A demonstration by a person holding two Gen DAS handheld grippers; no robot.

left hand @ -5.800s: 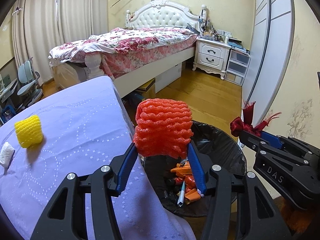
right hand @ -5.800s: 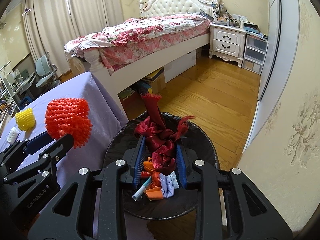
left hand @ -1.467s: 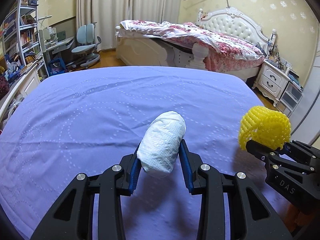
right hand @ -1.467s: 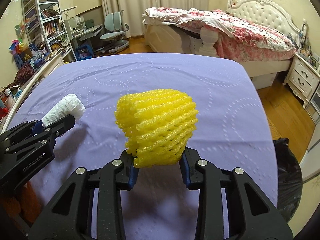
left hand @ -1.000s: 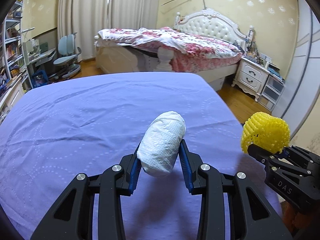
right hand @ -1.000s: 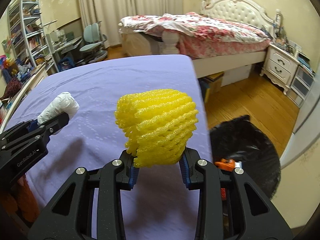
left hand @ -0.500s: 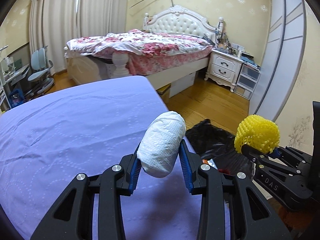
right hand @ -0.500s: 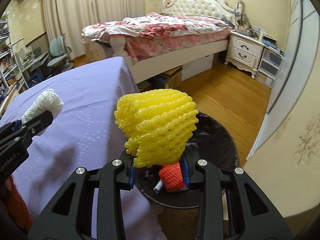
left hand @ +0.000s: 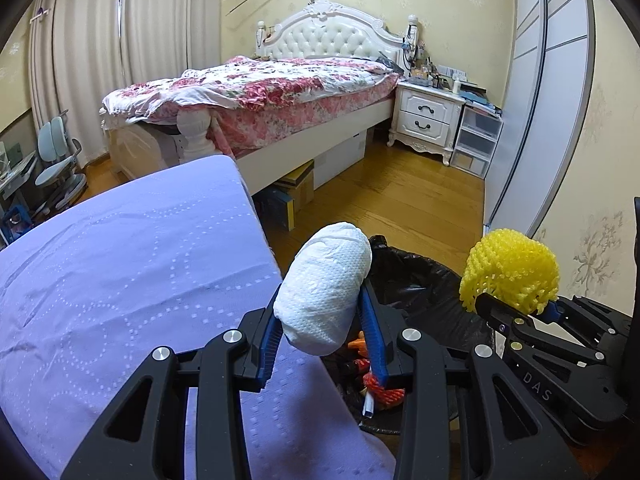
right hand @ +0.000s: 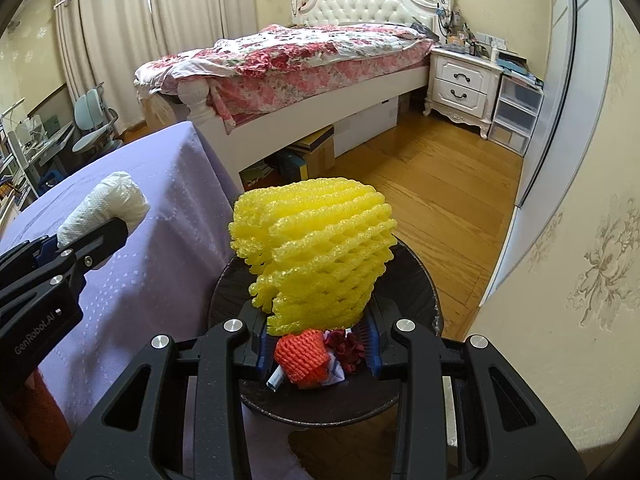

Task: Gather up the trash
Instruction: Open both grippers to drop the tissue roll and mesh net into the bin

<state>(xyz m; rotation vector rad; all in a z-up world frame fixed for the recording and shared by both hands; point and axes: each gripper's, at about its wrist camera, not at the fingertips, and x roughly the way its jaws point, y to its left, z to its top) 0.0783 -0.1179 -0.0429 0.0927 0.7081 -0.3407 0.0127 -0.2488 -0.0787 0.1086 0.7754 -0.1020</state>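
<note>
1. The left tongs [left hand: 324, 344] pinch a white paper wad [left hand: 325, 286] between blue pads; they are held at the corner edge of the tabletop [left hand: 120, 264], where the purple cloth drops away, with the wad's far end reaching over the rim of the trash bin [left hand: 420, 284].
2. The right tongs [right hand: 316, 344] clamp a yellow foam net [right hand: 316, 252] by its lower end; the net stands directly above the bin's black-lined opening [right hand: 416, 280].
3. The bin stands on the wooden floor [right hand: 432, 184], just beside the tabletop's hanging cloth and close to the wallpapered wall [right hand: 580, 280] on the right.
4. Beyond the bin the floor is open up to the bed [left hand: 280, 92], the nightstand [left hand: 428, 120] and the sliding wardrobe door [left hand: 532, 120]; boxes sit under the bed.
5. Inside the bin, in the right wrist view, an orange foam net [right hand: 302, 354], a dark red ribbon [right hand: 346, 346] and a bit of paper show under the yellow net; the rest of the contents is hidden by the net and the tongs.
6. In the left wrist view the bin's near side is covered by the left tongs and the wad, so only scraps of orange and a white tube end show.
7. Each tool appears side-on in the other's view, partly cut off by the frame edge.
</note>
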